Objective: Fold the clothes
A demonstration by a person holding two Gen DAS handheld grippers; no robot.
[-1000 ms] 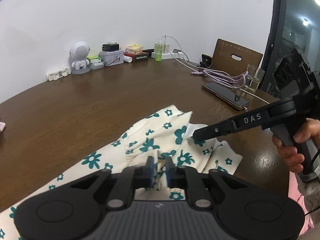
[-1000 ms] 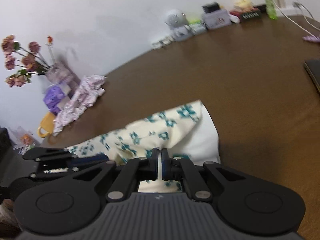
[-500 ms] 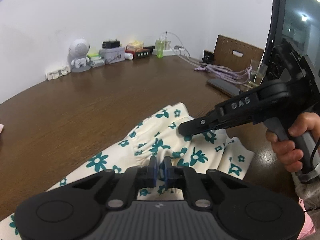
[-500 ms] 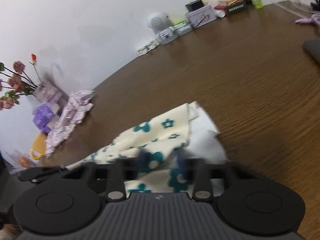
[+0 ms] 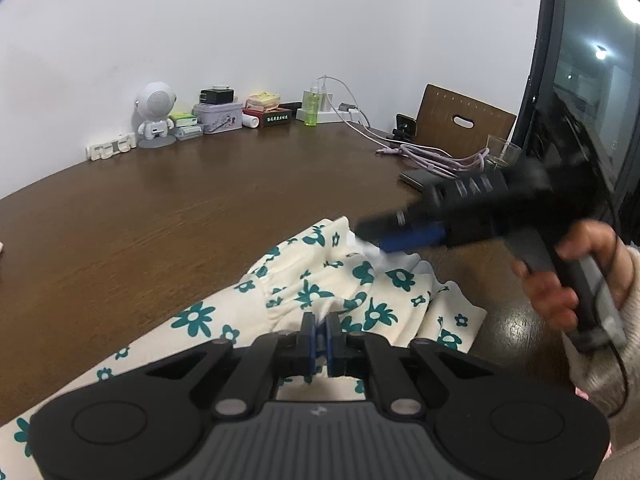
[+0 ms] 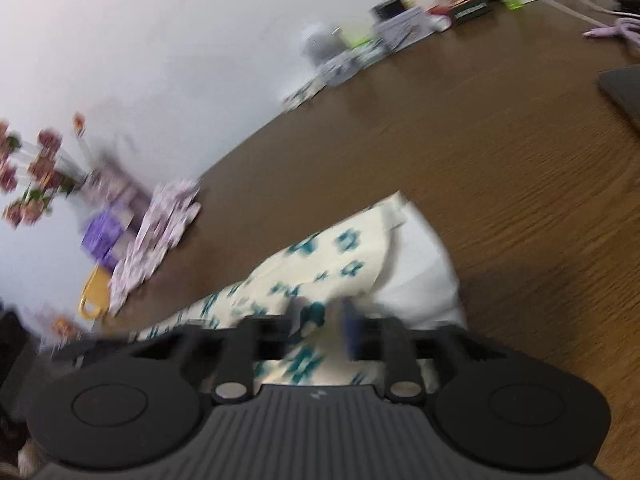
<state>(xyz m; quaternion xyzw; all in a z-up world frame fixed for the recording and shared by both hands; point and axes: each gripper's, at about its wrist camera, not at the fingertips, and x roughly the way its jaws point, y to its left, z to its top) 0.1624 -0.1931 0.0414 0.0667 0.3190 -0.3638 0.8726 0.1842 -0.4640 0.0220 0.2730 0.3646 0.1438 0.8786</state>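
Observation:
A cream garment with teal flowers [image 5: 320, 276] lies bunched on the brown table [image 5: 200, 200]. My left gripper [image 5: 320, 336] is at the garment's near edge, shut on a fold of the fabric. In the left wrist view my right gripper [image 5: 374, 236], held by a hand, reaches in blurred from the right over the garment's far white corner. Its own view shows the right gripper [image 6: 324, 320] with jaws opening. The garment [image 6: 320, 256] lies between the fingers, and the pads do not press it.
A phone [image 5: 416, 178], purple cables [image 5: 440, 156] and a glass [image 5: 502, 152] lie at the right. A white robot figurine [image 5: 156, 116], boxes and a green bottle [image 5: 311, 108] line the wall. Flowers [image 6: 32, 176], a folded patterned cloth [image 6: 160, 232] and a yellow cup [image 6: 94, 300] stand at the left.
My right gripper's jaws went from shut on the garment's corner to apart, and it rolled a little. My left gripper's fingers closed fully on the fabric and stayed in place.

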